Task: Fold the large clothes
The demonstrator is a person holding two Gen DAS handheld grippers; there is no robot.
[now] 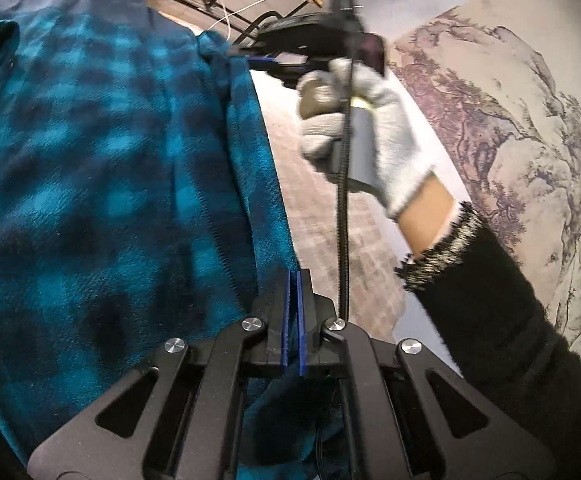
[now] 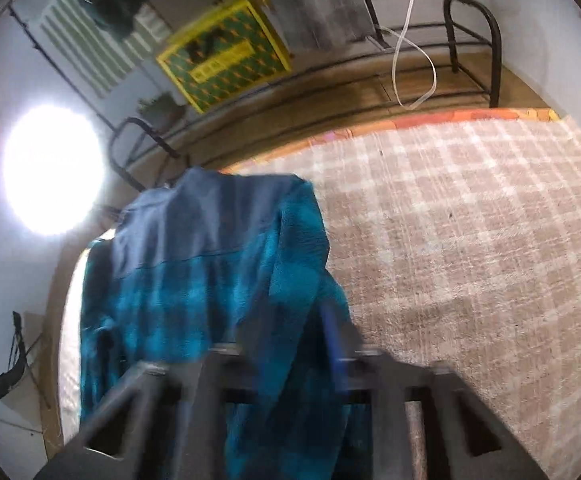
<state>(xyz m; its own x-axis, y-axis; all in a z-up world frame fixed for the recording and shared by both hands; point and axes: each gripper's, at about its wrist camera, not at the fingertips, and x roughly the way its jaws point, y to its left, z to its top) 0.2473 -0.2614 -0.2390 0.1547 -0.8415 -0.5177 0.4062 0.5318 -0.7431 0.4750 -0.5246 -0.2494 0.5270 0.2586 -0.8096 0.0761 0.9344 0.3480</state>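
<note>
While both hand-held grippers (left (image 1: 292, 280), right (image 2: 286, 336)) clench, one plaid garment (image 1: 90, 168) hangs.

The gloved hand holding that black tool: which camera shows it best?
The left wrist view. There the gloved hand shows whole, wrapped round the right gripper's handle beside the blue plaid fleece garment. The right wrist view shows nothing of the hand, only that gripper's blurred fingers and the garment over a checked blanket.

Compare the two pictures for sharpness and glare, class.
Left wrist view: the checked fleece is fairly sharp, the gloved hand slightly smeared. Right wrist view: motion blur throughout, the tongs smeared, a lamp glaring white at left.
</note>
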